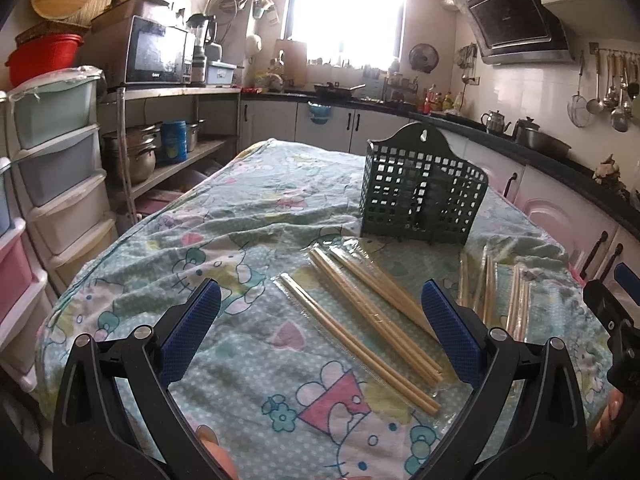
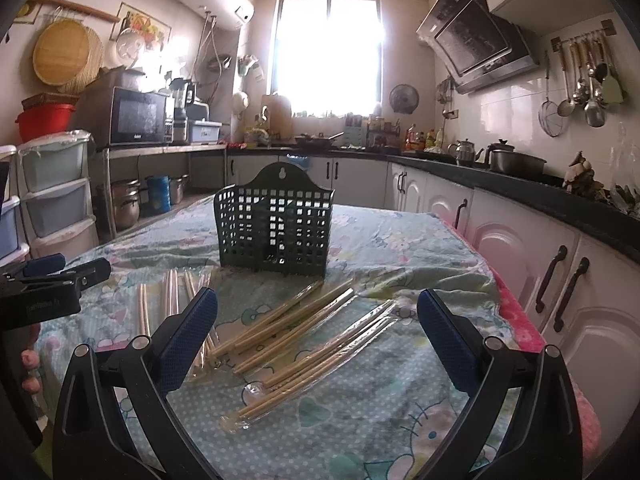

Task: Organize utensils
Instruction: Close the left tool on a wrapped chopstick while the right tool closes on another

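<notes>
Wrapped chopsticks (image 1: 372, 312) scattered across the middle of the table, each pair sealed in clear plastic – three pairs fanned out diagonally in the left wrist view, more pairs (image 1: 496, 300) lying nearly parallel just to their right. In the right wrist view, same chopsticks (image 2: 288, 320) spread in loose groups, another bunch (image 2: 320, 360) angled nearer the camera, none inside the holder. Dark green lattice utensil holder (image 1: 420, 196) standing upright behind the chopsticks, near them but not touching, hanging tab at the top; seen also from the right wrist (image 2: 276, 224), nothing visible inside through the mesh.

Left gripper (image 1: 320, 320) spread wide, blue pads (image 1: 192, 332) well apart, nothing between them, hovering above the near ends of the chopsticks. Right gripper (image 2: 318, 328) likewise gaping wide – blue pads (image 2: 448, 340) framing the chopstick pile, gripping nothing.

Under everything, a pale green cartoon-cat tablecloth (image 1: 200, 240), wrinkled. Beyond it, a microwave (image 1: 156, 52) on a shelf to the left, stacked plastic drawers (image 1: 56, 160) beside that, a bright window (image 2: 328, 48) at the back, a range hood (image 2: 476, 44) and hanging ladles (image 2: 584, 80) on the right wall
</notes>
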{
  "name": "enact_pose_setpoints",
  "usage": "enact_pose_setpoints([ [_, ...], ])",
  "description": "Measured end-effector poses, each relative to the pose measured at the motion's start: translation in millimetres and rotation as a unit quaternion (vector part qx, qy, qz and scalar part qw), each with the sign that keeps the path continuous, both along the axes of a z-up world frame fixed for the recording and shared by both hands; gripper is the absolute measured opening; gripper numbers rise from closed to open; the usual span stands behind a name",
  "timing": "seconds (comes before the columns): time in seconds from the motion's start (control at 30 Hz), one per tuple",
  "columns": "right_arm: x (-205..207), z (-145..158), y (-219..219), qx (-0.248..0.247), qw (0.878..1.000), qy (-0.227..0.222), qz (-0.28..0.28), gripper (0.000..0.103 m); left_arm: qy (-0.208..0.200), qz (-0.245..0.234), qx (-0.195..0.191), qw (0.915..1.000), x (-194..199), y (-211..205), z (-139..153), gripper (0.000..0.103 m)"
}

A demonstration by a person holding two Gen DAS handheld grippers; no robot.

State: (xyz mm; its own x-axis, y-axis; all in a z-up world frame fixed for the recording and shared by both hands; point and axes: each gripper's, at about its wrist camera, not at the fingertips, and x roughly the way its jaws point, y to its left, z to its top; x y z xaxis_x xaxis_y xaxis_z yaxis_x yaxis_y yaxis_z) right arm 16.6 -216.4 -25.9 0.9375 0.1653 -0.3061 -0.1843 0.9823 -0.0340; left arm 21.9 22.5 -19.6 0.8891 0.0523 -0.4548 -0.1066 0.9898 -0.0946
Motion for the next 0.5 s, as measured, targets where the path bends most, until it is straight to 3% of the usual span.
enact_pose_setpoints([
  [0.13,11.7,-1.6,3.4,-0.003,1.000,0.023,0.014,0.097,0.014,0.002,-0.002,0.9999,6.4,5.7,-3.0,0.092],
  [0.3,32.0,-2.5,5.5,-0.006,0.998,0.052,0.020,0.097,0.017,-0.009,-0.031,0.9993,12.1,15.6,-3.4,0.092],
  [0.5,54.0,-4.0,8.5,-0.002,0.996,0.083,0.033,0.097,0.037,0.005,-0.018,0.9991,25.3,18.8,-2.6,0.092],
])
